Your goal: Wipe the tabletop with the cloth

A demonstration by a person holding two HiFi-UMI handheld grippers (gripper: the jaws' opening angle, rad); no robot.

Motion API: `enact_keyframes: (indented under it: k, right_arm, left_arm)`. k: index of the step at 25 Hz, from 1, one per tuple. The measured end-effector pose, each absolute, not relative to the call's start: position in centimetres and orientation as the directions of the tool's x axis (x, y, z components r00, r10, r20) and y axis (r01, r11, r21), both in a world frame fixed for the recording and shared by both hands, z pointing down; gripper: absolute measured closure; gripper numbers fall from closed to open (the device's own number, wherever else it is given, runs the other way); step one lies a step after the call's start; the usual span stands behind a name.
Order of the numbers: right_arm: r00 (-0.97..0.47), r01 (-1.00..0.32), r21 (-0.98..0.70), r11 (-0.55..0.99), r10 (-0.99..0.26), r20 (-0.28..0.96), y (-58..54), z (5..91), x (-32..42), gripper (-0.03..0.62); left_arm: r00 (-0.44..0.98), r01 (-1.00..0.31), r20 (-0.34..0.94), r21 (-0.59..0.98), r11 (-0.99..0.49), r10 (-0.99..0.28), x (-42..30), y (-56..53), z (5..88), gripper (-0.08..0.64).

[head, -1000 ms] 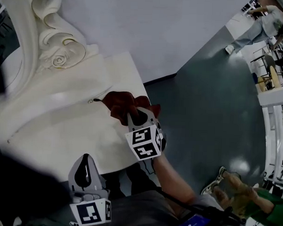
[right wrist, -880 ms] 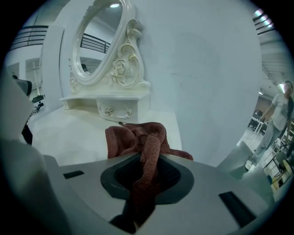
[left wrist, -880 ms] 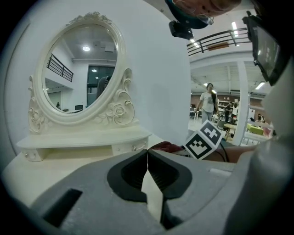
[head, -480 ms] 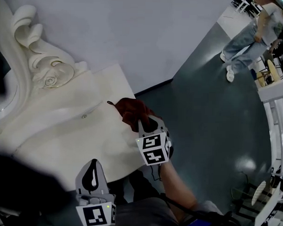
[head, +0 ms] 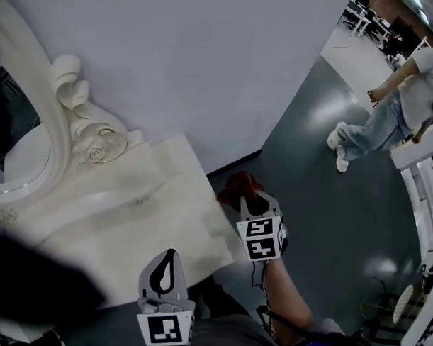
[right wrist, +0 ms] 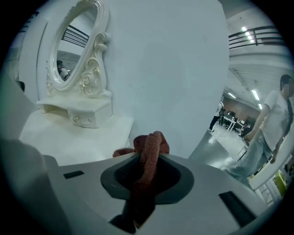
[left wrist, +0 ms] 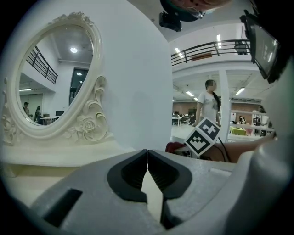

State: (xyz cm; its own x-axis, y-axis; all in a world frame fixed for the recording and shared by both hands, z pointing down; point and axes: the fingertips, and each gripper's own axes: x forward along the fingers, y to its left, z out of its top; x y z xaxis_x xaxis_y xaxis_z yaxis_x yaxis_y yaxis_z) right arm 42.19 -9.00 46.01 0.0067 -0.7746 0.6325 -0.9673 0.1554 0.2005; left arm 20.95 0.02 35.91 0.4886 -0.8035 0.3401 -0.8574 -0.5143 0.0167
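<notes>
the cloth (head: pixel 239 185), a dark red bunched rag, sits pinched in the right gripper (head: pixel 249 200). in the right gripper view its jaws are nearly closed, with a thick fold of the fabric wedged between them and a knot of it bulging out past the tips. a second ago i had that rag on the tabletop (head: pixel 130 222), close to the small drawer knob (head: pixel 139 201). half a second ago it was near the table's right side. now it shows just past that right edge, against the dark floor (head: pixel 329 208). i cannot tell from here whether it still brushes the edge.

the left gripper (head: pixel 169 258) is about where it was, low at the front edge of the table. its jaws meet at the tips with nothing between them, only a sliver of pale table showing through the gap lower down. it stays well apart from the cloth, and in the left gripper view i can see the right gripper's marker cube off to the right.

the white tabletop is bare where the rag was. at its back stands the ornate mirror (head: pixel 58 138) with its carved scroll and rose, against the plain wall (head: pixel 206 55). farther out, a person (head: pixel 392 111) in a pale top and jeans is on the floor, lower in the head view than before.
</notes>
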Motion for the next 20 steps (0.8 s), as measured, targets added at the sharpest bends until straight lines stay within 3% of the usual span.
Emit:
enact_keyframes:
  k: [9,20]
  right_arm:
    - [0.027,-0.960,0.251,0.121,-0.856,0.517,-8.0,37.0,39.0,0.520]
    - [-0.202,-0.905,0.269,0.331,-0.888,0.414,-5.5,32.5,20.5,0.520]
  left_arm:
    - [0.522,-0.844,0.238,0.007,-0.536,-0.819,18.1,1.6,31.4,0.543]
    - [0.324,-0.945,0.206,0.028,-0.325,-0.924,3.1,7.7,31.8,0.543]
